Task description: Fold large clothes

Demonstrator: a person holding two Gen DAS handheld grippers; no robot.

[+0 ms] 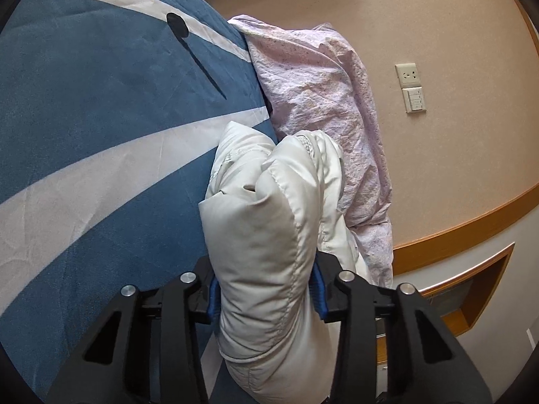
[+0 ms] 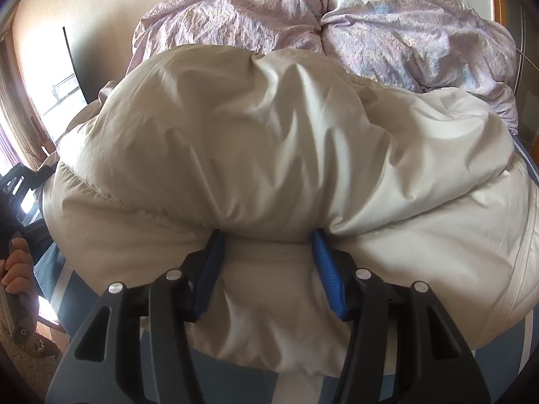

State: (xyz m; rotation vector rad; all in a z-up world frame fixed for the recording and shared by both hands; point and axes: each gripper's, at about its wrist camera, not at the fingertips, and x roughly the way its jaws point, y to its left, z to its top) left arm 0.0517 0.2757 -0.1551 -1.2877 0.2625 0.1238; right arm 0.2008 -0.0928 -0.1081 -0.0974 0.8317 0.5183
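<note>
Left claw (image 1: 266, 289) first: I see its two blue pads pressed into a thick bunched fold of the white padded jacket (image 1: 266, 235), one pad on each side, so it is pinched on the cloth with the jaws standing only as far apart as the wad between them. That fold rises ahead of the fingers along the edge of the blue bedcover with white stripes (image 1: 101, 118), which fills the space to the left of the jacket. Behind the jacket and to its right, a crumpled lilac quilt (image 1: 320, 94) hangs over the same edge of the bedcover, and past it stands a pinkish wall with a socket and a switch plate (image 1: 412, 89). Moving to my right claw (image 2: 267, 269), its blue pads are sunk into a puffy roll of the jacket (image 2: 269, 141), which bulges between and over the tips; the jaws sit about half apart, closed on that thick roll. From this side the jacket lies in a big heap across the bedcover (image 2: 57, 289), the lilac quilt (image 2: 370, 17) bunched up just behind it. At the far left of the jacket, a hand (image 2: 15, 266) holds a grey handle.
</note>
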